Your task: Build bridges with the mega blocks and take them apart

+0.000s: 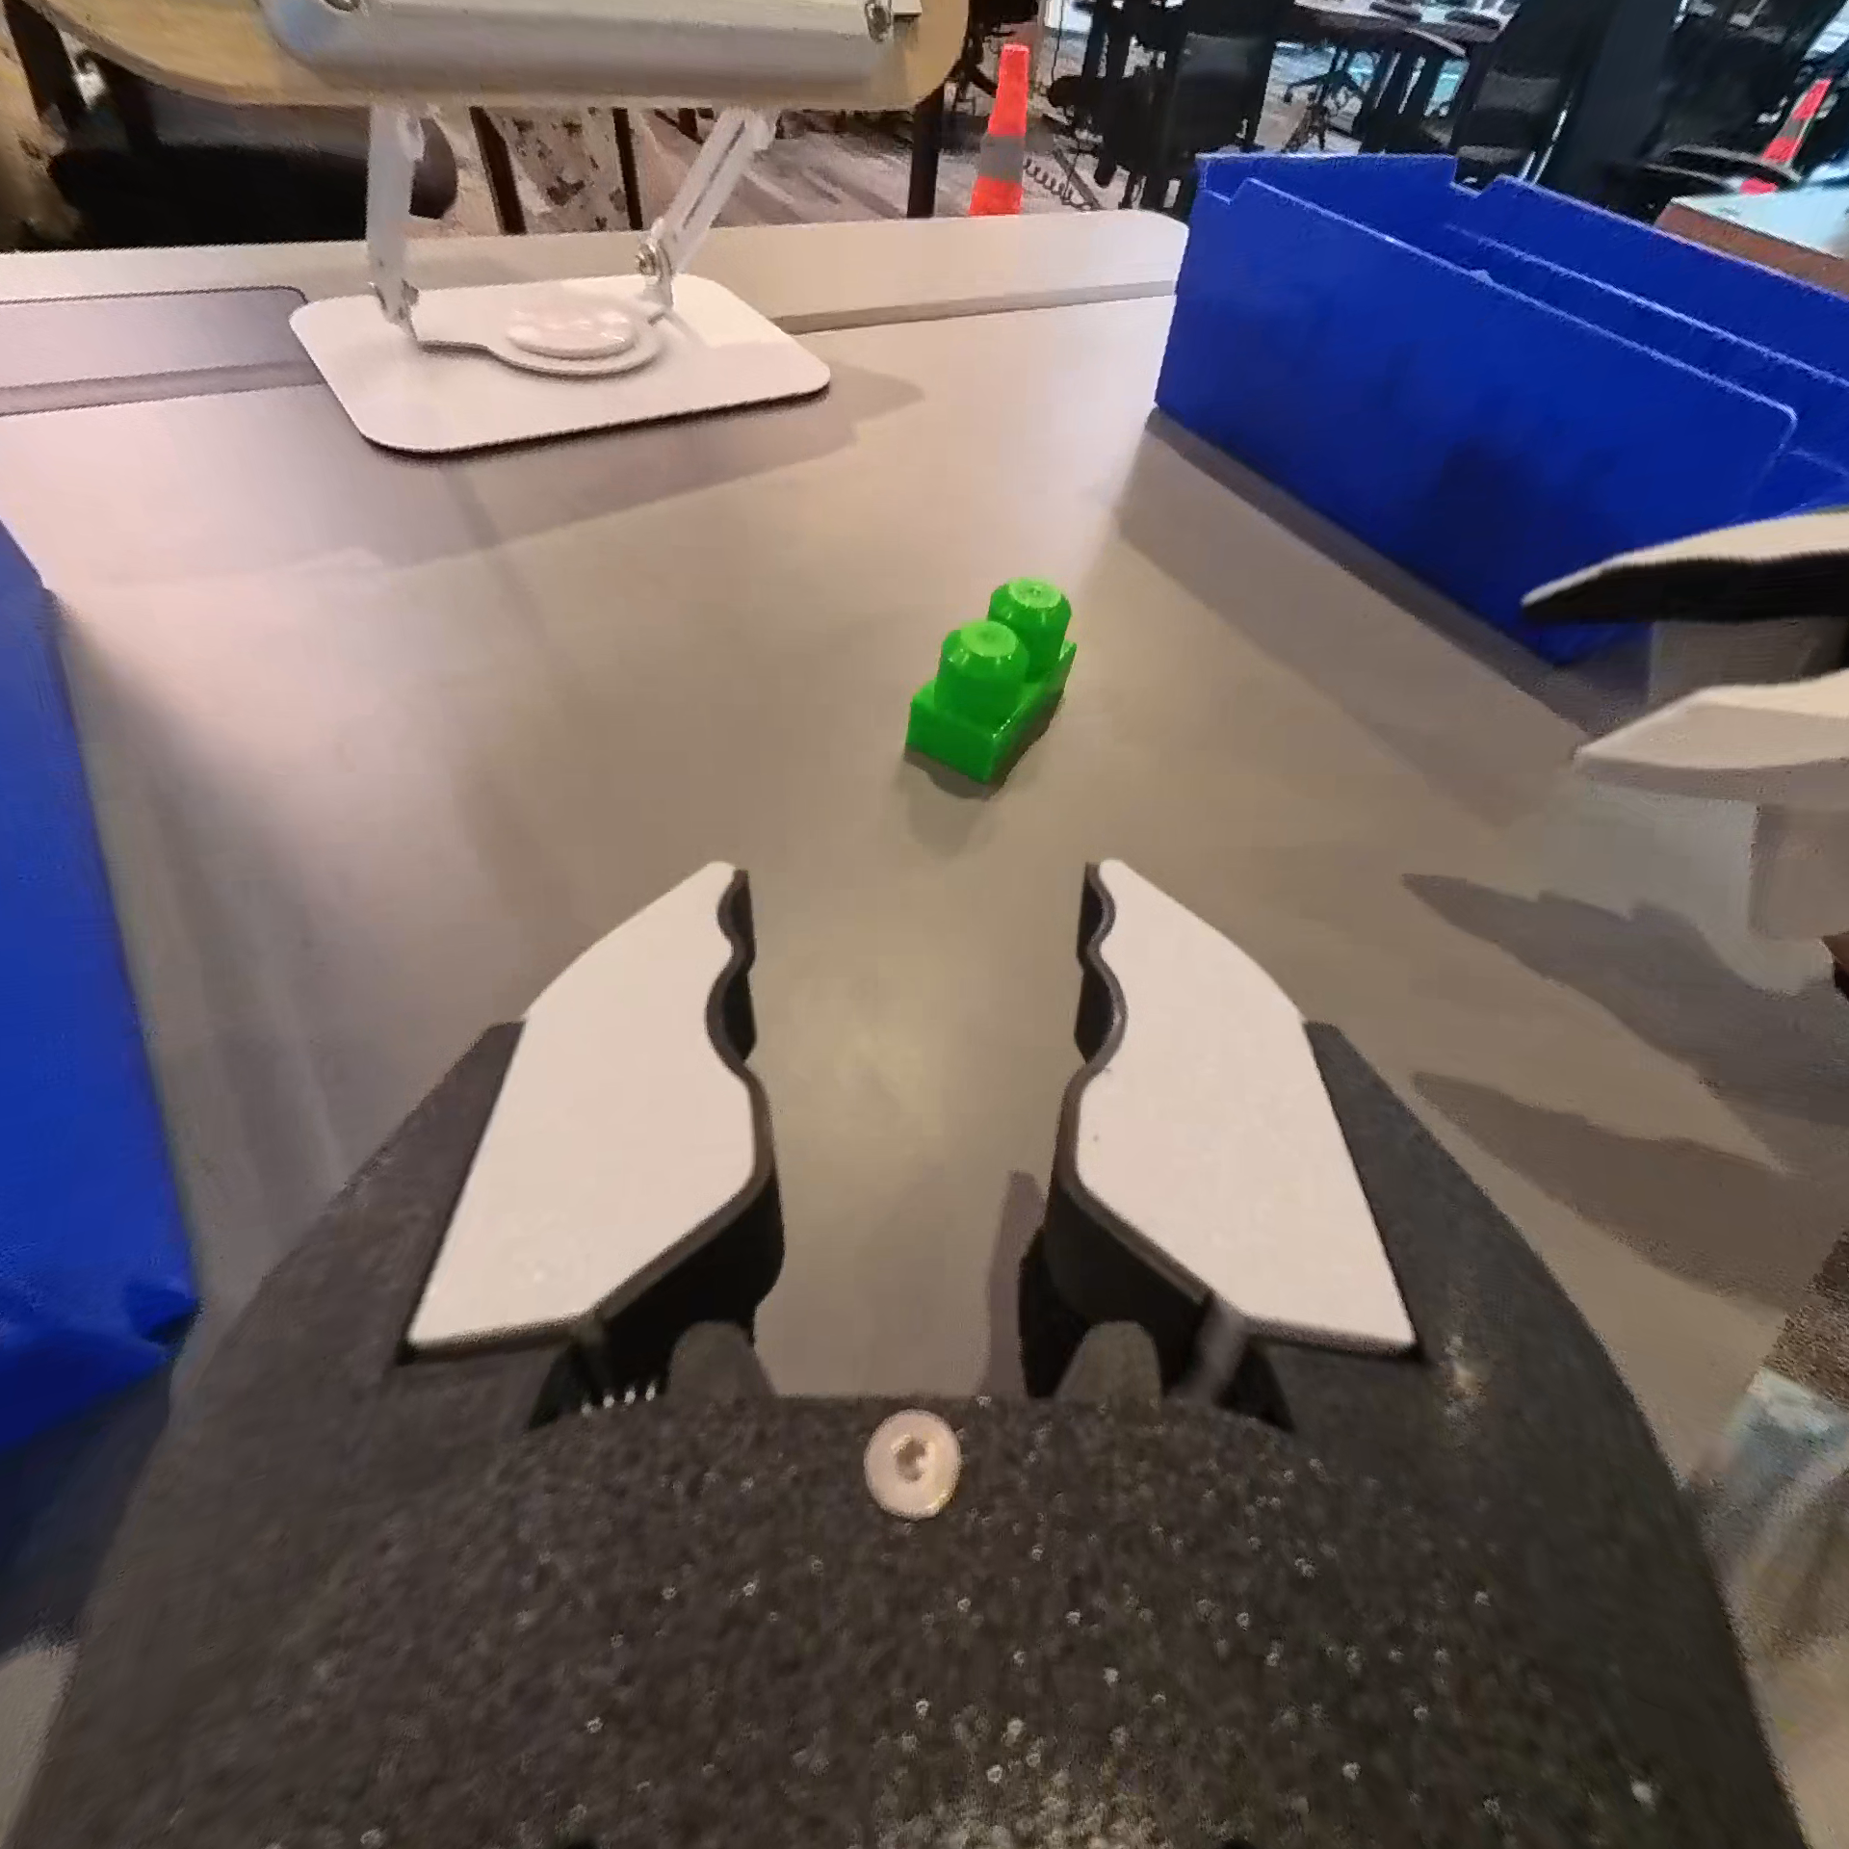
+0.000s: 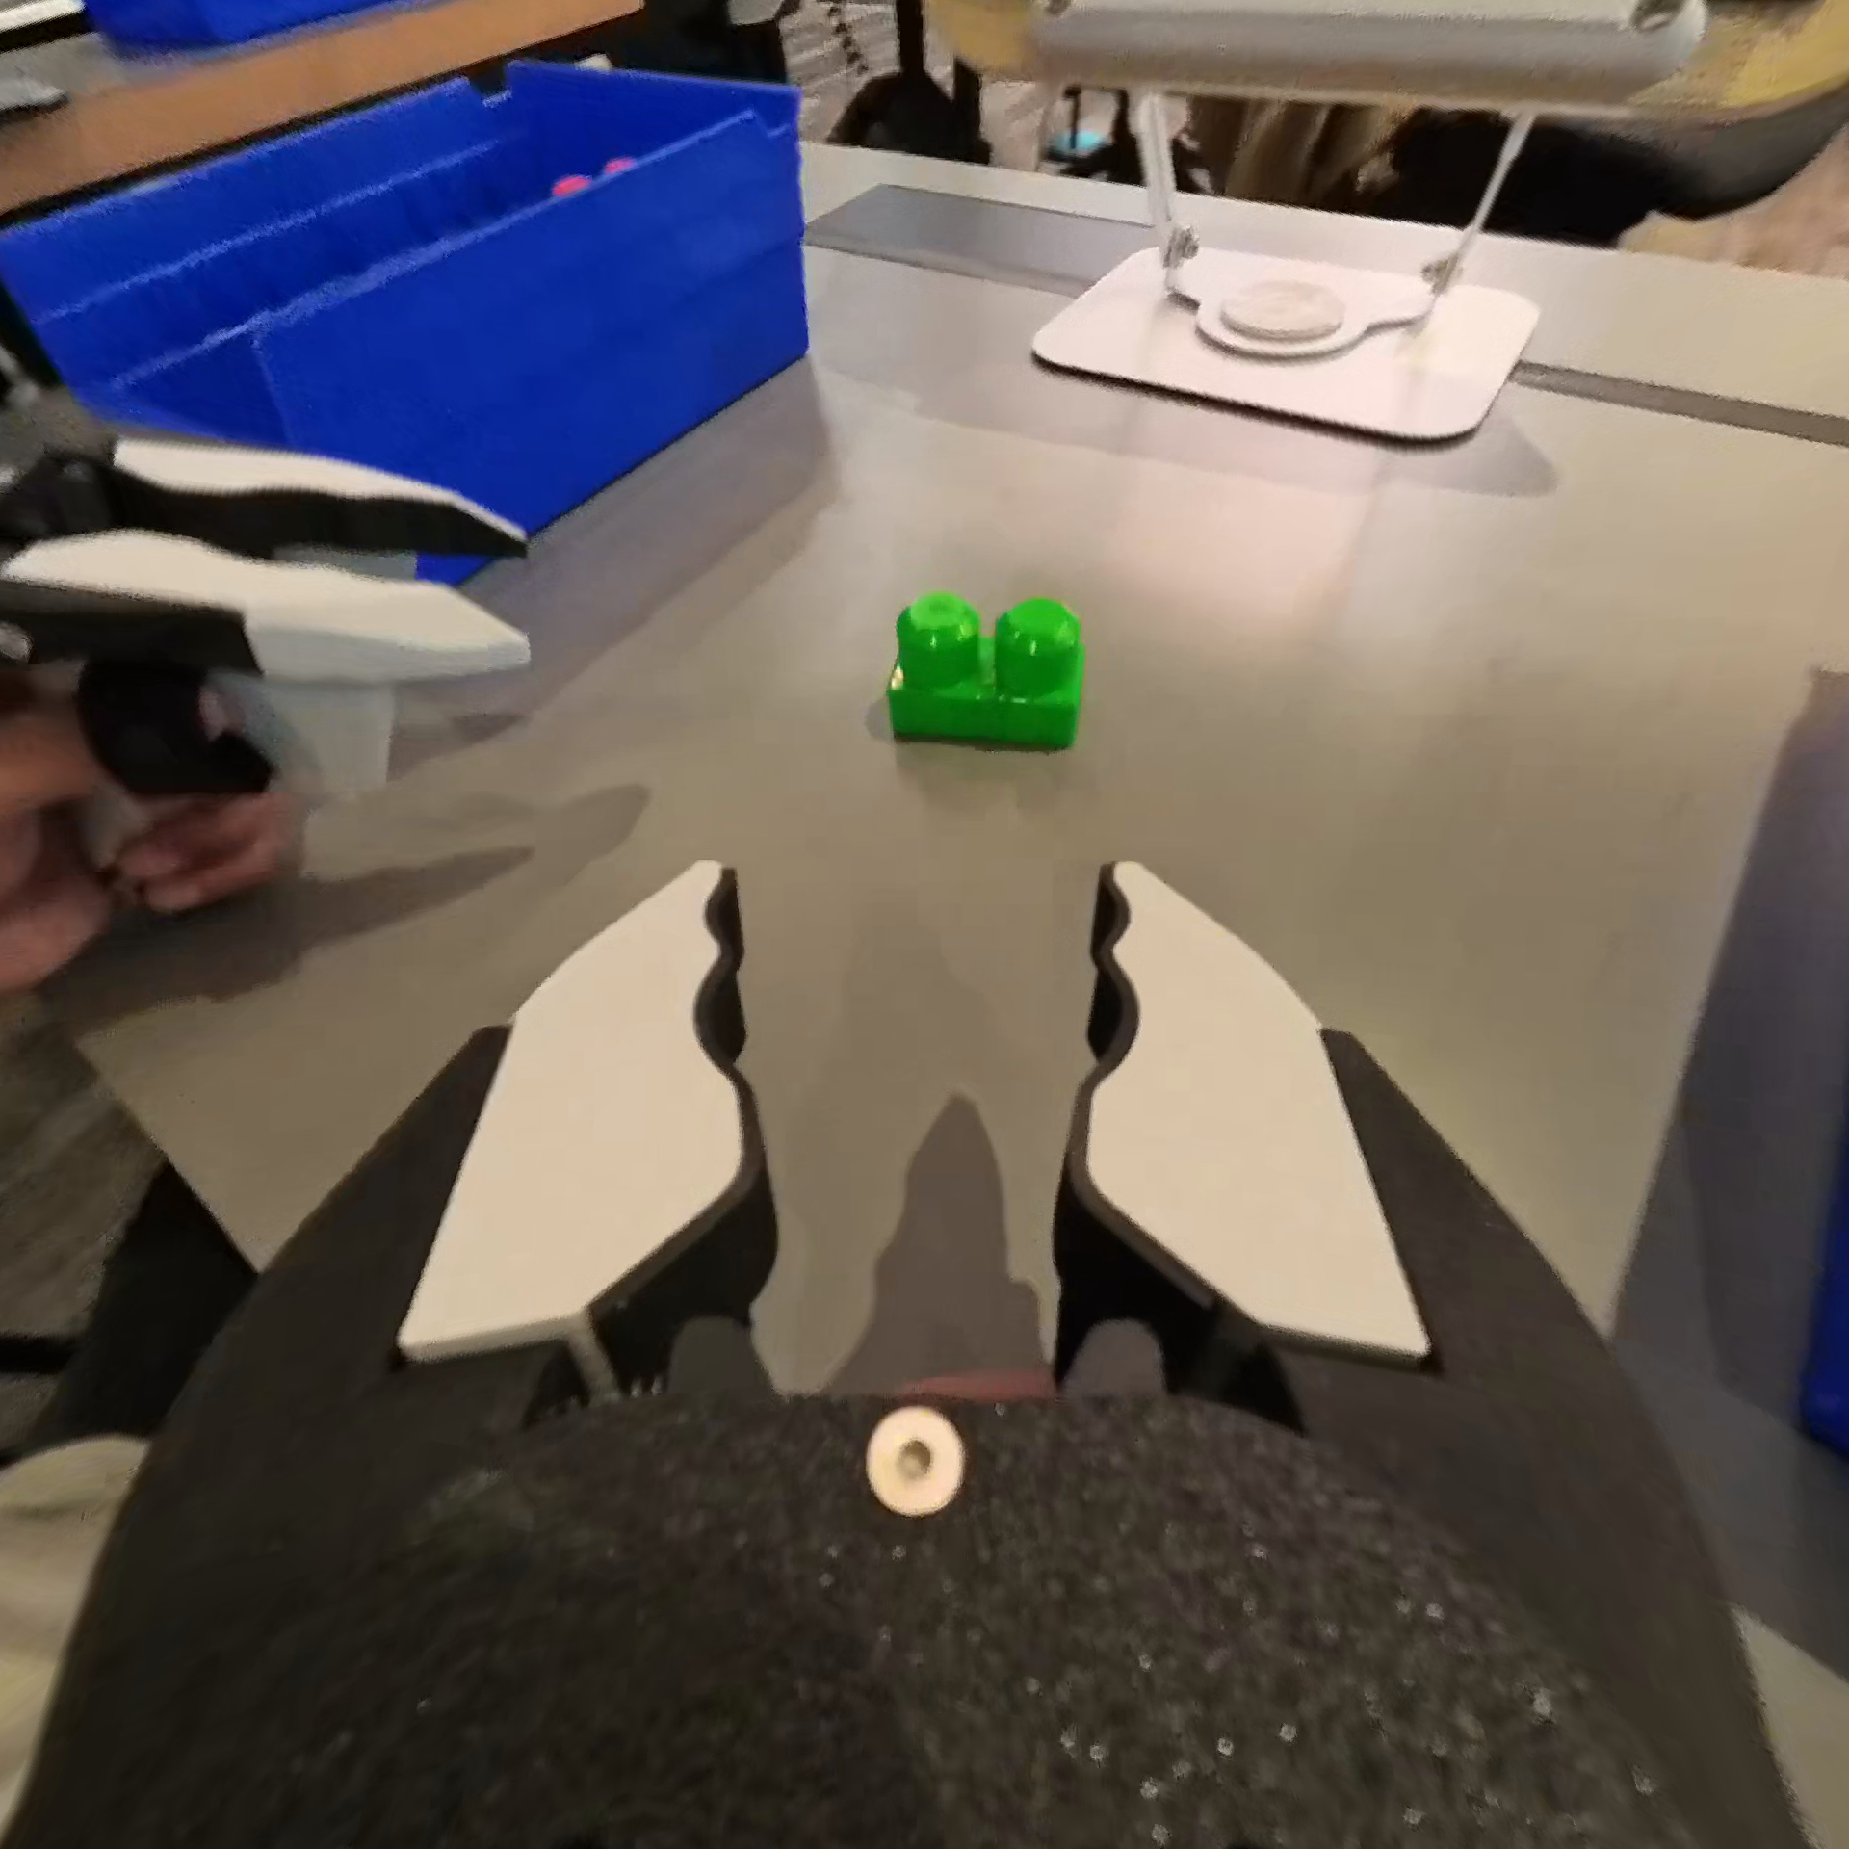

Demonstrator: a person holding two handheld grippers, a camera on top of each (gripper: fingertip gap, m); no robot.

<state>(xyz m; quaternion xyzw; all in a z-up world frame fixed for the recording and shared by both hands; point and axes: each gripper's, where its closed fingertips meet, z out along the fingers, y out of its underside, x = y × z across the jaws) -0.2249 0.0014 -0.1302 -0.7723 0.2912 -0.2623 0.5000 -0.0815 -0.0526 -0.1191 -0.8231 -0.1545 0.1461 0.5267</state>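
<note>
Block: green block (image 2: 986, 675) dead ahead of the right gripper (image 2: 915, 900), long side across its fingers.
Grippers: both wide open, empty; left gripper (image 1: 915, 900) meets it end-on.

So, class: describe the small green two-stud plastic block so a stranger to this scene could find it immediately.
Start at the grey tabletop, between the tall blue plastic bin and the white flat-based metal stand. In the open middle, ahead of both open grippers, sits the green two-stud plastic block. It stands alone, studs up, the only bright green thing there.
</note>
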